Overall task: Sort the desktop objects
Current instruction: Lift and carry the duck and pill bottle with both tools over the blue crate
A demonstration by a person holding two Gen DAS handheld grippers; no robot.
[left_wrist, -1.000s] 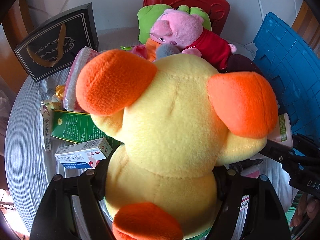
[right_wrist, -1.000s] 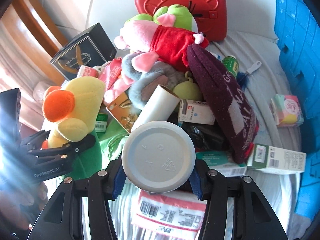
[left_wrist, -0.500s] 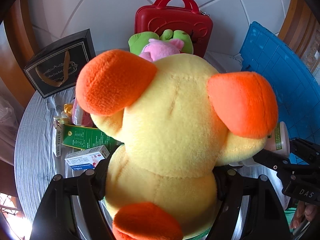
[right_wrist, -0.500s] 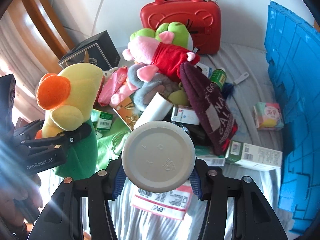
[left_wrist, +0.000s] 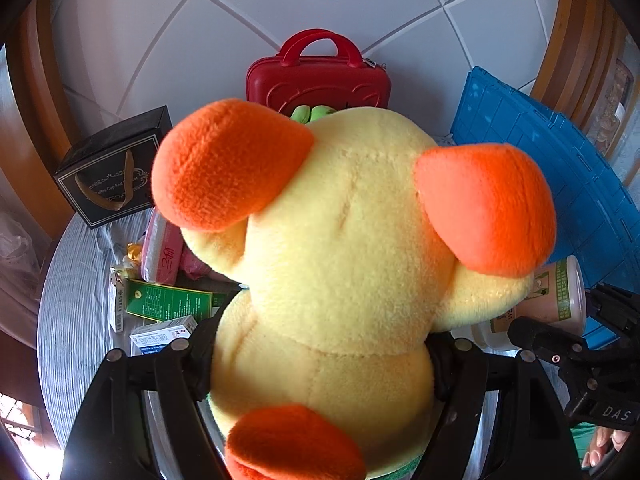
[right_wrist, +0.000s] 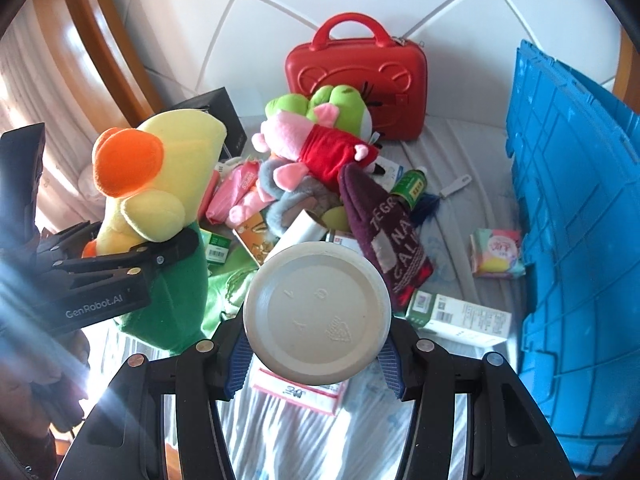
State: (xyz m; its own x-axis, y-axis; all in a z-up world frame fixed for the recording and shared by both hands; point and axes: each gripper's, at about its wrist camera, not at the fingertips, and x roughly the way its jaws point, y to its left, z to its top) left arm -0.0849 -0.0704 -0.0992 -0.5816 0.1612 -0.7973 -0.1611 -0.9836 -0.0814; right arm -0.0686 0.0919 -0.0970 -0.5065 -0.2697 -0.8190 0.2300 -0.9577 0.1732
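My left gripper [left_wrist: 320, 364] is shut on a yellow plush duck [left_wrist: 352, 264] with orange feet, held above the table; it fills the left wrist view. The duck [right_wrist: 160, 184] and the left gripper [right_wrist: 136, 256] also show at the left of the right wrist view. My right gripper [right_wrist: 316, 356] is shut on a round container [right_wrist: 316, 312]; I see its grey-white bottom. The same container [left_wrist: 556, 296] shows at the right in the left wrist view. Below lies a heap with a pink pig plush [right_wrist: 320, 148], a green frog plush [right_wrist: 340, 104] and a maroon hat [right_wrist: 384, 232].
A red case [right_wrist: 356, 76] stands against the back wall. A blue crate [right_wrist: 572, 216] stands at the right. A black gift bag [left_wrist: 112, 172] stands at the back left. Boxes [right_wrist: 460, 316], a tissue pack [right_wrist: 496, 252] and a green bottle [right_wrist: 412, 188] lie on the striped cloth.
Both grippers have risen and drawn back from the heap with their loads. The pile looks smaller and more of the wall shows.
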